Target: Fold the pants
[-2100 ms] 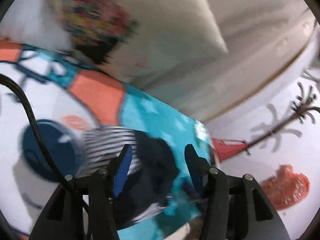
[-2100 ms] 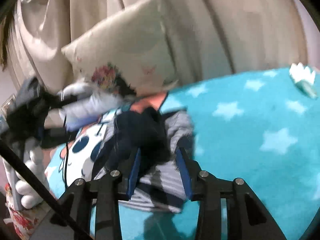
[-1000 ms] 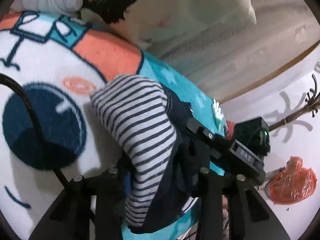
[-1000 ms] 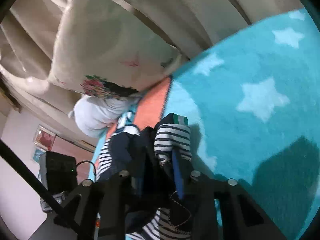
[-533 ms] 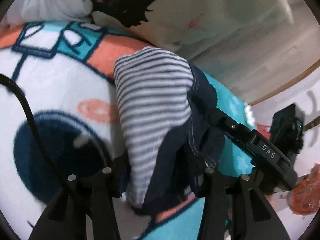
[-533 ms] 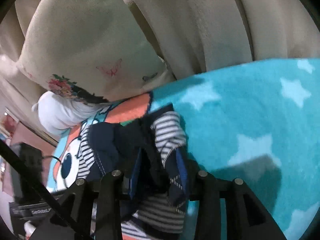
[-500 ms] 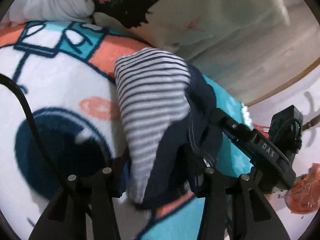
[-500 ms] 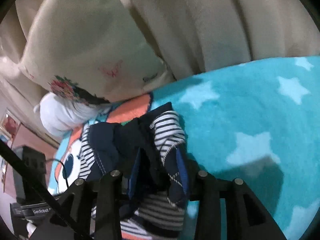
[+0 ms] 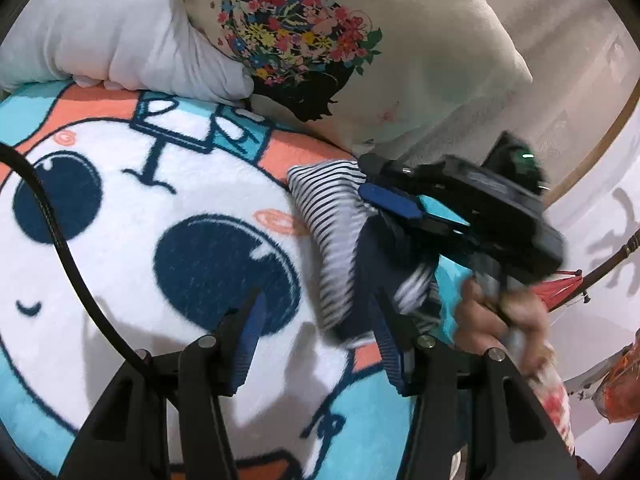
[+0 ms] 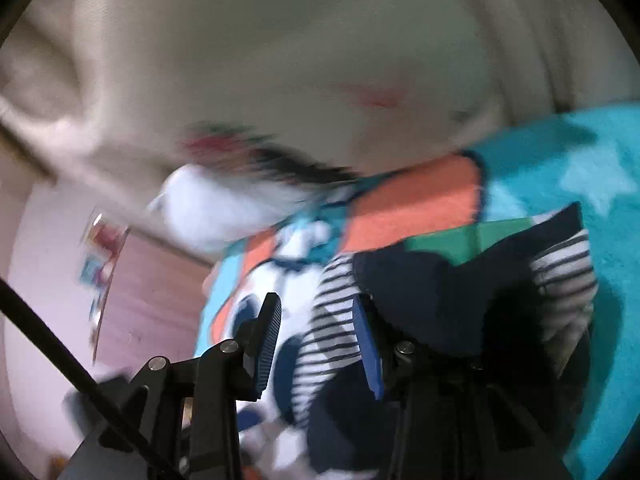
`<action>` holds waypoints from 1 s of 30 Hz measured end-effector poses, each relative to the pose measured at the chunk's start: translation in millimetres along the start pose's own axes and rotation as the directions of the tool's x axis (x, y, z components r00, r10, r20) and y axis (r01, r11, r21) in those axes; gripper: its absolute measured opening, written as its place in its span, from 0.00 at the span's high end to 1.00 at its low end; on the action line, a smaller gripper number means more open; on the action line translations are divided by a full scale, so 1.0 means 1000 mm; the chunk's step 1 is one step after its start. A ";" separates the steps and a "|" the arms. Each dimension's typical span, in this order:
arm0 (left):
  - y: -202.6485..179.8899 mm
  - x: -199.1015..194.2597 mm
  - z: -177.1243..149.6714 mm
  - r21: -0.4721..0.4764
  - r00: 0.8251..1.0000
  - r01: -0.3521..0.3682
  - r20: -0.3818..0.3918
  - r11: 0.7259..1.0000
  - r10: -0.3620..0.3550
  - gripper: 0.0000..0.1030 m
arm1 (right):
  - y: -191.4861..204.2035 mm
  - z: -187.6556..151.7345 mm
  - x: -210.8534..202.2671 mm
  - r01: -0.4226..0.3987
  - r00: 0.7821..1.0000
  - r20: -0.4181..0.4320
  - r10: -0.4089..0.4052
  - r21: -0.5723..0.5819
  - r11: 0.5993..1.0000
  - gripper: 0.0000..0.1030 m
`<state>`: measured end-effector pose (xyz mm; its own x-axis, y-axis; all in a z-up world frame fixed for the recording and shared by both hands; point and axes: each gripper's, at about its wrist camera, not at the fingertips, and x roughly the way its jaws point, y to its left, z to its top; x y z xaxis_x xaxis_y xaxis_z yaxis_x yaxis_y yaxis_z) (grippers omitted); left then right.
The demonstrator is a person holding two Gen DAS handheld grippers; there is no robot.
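Observation:
The pants (image 9: 340, 248) are a navy and white-striped bundle lying on the cartoon blanket (image 9: 140, 264). My left gripper (image 9: 316, 340) is open, its jaws wide apart, with the bundle just beyond the right finger. My right gripper (image 9: 404, 208) shows in the left wrist view lying over the bundle's top, held by a hand (image 9: 500, 312). In the blurred right wrist view the right gripper (image 10: 316, 336) is open, with the pants (image 10: 440, 300) lying to the right of the fingers and partly between them.
A flower-printed cream pillow (image 9: 340, 52) and a white pillow (image 9: 100, 36) lie at the blanket's far edge. A beige curtain (image 10: 360, 40) hangs behind. An orange bag (image 9: 620, 384) sits at the right. A black cable (image 9: 60, 248) crosses the left side.
Both grippers have let go of the pants and opened. The left gripper has pulled back, leaving the bundle on the blanket. The right wrist view has swung left and blurred.

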<state>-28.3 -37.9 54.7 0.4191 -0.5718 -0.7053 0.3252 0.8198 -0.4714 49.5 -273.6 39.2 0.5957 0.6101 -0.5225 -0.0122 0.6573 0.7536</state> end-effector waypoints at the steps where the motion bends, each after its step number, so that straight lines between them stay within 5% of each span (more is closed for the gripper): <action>1: 0.002 -0.003 -0.001 -0.002 1.000 -0.002 0.005 1.000 0.002 0.48 | -0.005 0.002 -0.001 0.035 0.999 0.034 -0.035 0.001 0.999 0.74; 4: 0.004 -0.007 -0.006 -0.002 1.000 -0.008 0.018 1.000 0.008 0.46 | -0.006 0.003 -0.022 0.155 0.979 0.139 -0.152 -0.012 0.988 0.75; 9: 0.005 -0.004 -0.008 -0.002 1.000 -0.003 0.025 1.000 0.003 0.46 | 0.010 -0.017 -0.072 0.160 0.958 0.248 -0.146 -0.036 0.986 0.57; 14: -0.008 -0.006 -0.010 0.042 0.999 -0.031 0.032 0.999 0.030 0.44 | -0.004 -0.035 -0.070 0.237 0.958 0.188 -0.217 -0.089 0.967 0.56; 18: -0.016 -0.017 -0.011 0.078 0.995 -0.071 0.076 0.994 0.065 0.39 | -0.018 -0.051 -0.077 0.397 0.902 0.209 -0.377 -0.060 0.916 0.56; 21: -0.024 -0.026 -0.013 0.104 0.983 -0.135 0.137 0.985 0.120 0.38 | -0.020 -0.060 -0.100 0.342 0.909 0.257 -0.328 -0.012 0.940 0.54; 23: -0.031 -0.032 -0.015 0.120 0.967 -0.194 0.193 0.974 0.168 0.34 | -0.013 -0.073 -0.114 0.369 0.888 0.303 -0.346 -0.021 0.929 0.50; 25: -0.040 -0.041 -0.020 0.127 0.929 -0.281 0.285 0.951 0.237 0.26 | -0.008 -0.087 -0.126 0.400 0.867 0.340 -0.363 -0.042 0.916 0.48; 27: -0.049 -0.048 -0.025 0.123 0.877 -0.373 0.370 0.919 0.306 0.17 | 0.000 -0.099 -0.133 0.417 0.854 0.366 -0.369 -0.058 0.907 0.46; 30: -0.063 -0.061 -0.031 0.100 0.777 -0.510 0.481 0.855 0.407 0.06 | 0.009 -0.116 -0.145 0.439 0.835 0.398 -0.380 -0.064 0.896 0.42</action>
<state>-100.5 -53.5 110.6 0.8653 -0.1254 -0.4853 0.1486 0.9888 0.0095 -129.5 -304.9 75.3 0.8218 0.0828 -0.5637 0.1993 0.8851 0.4205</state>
